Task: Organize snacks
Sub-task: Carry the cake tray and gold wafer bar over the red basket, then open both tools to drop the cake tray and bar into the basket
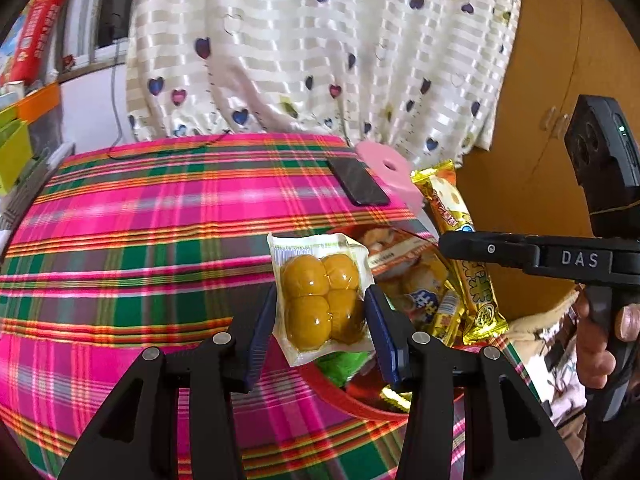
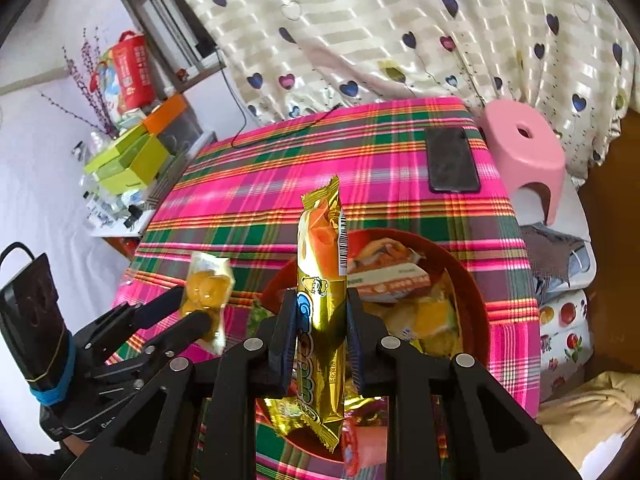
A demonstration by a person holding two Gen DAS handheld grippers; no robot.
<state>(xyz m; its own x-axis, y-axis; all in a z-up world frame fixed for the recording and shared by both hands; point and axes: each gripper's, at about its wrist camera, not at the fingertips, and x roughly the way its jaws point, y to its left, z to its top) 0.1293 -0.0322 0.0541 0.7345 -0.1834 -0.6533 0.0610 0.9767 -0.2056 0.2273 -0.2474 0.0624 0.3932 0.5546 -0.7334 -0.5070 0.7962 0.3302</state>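
My left gripper (image 1: 320, 316) is shut on a clear pouch of round yellow snacks (image 1: 320, 296), held above the plaid tablecloth just left of the red bowl (image 1: 360, 404). The same pouch (image 2: 206, 288) and left gripper (image 2: 192, 312) show at the left of the right wrist view. My right gripper (image 2: 322, 332) is shut on a long gold-wrapped snack bar (image 2: 322, 300), upright over the red bowl (image 2: 476, 304). That bar (image 1: 460, 240) and the right gripper (image 1: 448, 244) appear at the right of the left wrist view. Several wrapped snacks (image 2: 392, 276) lie in the bowl.
A black phone (image 2: 450, 160) lies on the plaid table (image 2: 280, 184) at the far right. A pink stool (image 2: 524, 148) stands beyond the table's right edge. Green and orange boxes (image 2: 132, 160) crowd a shelf at the left. A heart-patterned curtain (image 2: 400, 32) hangs behind.
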